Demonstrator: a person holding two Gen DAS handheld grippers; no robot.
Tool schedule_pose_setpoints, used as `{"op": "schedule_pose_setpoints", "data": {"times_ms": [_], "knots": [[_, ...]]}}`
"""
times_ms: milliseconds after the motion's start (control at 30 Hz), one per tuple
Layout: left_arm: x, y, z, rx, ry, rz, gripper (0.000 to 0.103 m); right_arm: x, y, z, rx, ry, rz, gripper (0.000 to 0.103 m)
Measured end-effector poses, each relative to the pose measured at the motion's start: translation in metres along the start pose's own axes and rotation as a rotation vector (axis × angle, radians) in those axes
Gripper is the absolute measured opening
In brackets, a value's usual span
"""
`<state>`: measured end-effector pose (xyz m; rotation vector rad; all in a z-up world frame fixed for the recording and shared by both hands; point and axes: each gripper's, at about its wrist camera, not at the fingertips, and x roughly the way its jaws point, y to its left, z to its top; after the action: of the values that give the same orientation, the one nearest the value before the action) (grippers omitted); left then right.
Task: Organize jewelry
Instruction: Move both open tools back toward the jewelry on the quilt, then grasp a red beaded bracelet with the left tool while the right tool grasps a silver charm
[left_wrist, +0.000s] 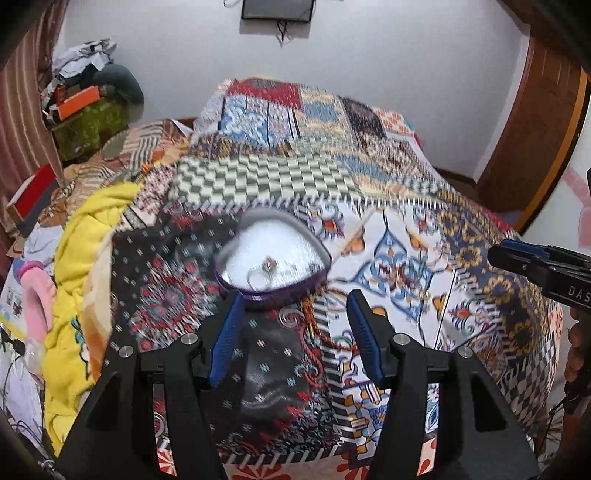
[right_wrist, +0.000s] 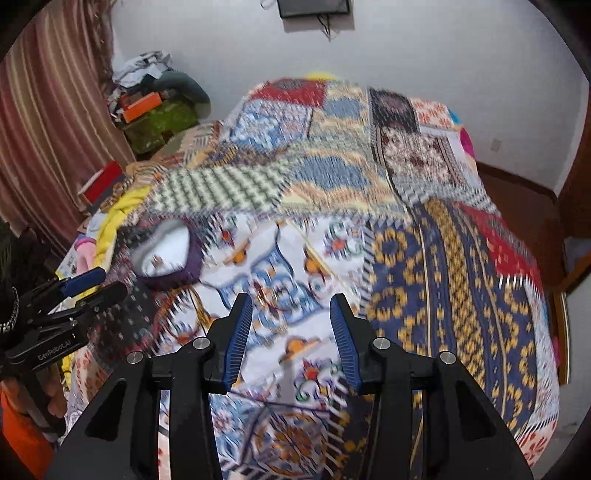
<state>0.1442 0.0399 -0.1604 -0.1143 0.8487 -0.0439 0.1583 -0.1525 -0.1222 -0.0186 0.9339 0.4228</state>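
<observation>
Item: heart-shaped purple jewelry box (left_wrist: 273, 258), lid off on the patchwork quilt (left_wrist: 406, 229), ring (left_wrist: 258, 275) inside, so you hold left gripper (left_wrist: 295, 314) and right gripper (right_wrist: 291, 314) spread empty, presumably ready for loose pieces.

white wall (left_wrist: 369, 48) | striped curtain (left_wrist: 22, 110) | patchwork-covered bed (left_wrist: 314, 147) | wooden door (left_wrist: 535, 140)

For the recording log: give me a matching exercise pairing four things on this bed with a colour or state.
Things:
1. heart-shaped box
2. left gripper
3. blanket
4. ring

Descriptions:
A. yellow, bunched at the bed's left edge
B. open, holding nothing
C. purple outside, white-lined
D. lying inside the box

Pairs: 1-C, 2-B, 3-A, 4-D
</observation>
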Motion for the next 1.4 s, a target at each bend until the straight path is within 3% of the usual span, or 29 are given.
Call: {"op": "schedule_pose_setpoints", "data": {"times_ms": [333,467,767,867,967,1033,1167,1400], "knots": [[0.032,-0.001,-0.020,0.006,0.085,0.005,0.056,0.037,-0.003,-0.034,0.006,0.131,0.021,0.040],[0.039,0.003,-0.021,-0.005,0.098,-0.007,0.047,0.047,0.004,-0.033,-0.004,0.147,0.041,0.040],[0.053,0.000,-0.019,-0.020,0.108,-0.031,0.041,0.068,0.014,-0.033,0.010,0.189,0.071,0.040],[0.057,-0.004,-0.018,-0.014,0.109,-0.036,0.027,0.073,0.016,-0.032,0.003,0.194,0.060,0.033],[0.059,-0.007,-0.018,-0.005,0.105,-0.034,0.021,0.075,0.018,-0.033,-0.004,0.193,0.055,0.029],[0.060,-0.009,-0.018,-0.003,0.105,-0.043,0.019,0.076,0.021,-0.033,-0.016,0.189,0.058,0.019],[0.062,-0.015,-0.019,0.017,0.107,-0.042,0.006,0.075,0.024,-0.034,-0.036,0.185,0.062,0.012],[0.051,-0.012,-0.016,-0.004,0.079,-0.037,0.006,0.071,0.021,-0.033,-0.019,0.181,0.087,0.009]]}}
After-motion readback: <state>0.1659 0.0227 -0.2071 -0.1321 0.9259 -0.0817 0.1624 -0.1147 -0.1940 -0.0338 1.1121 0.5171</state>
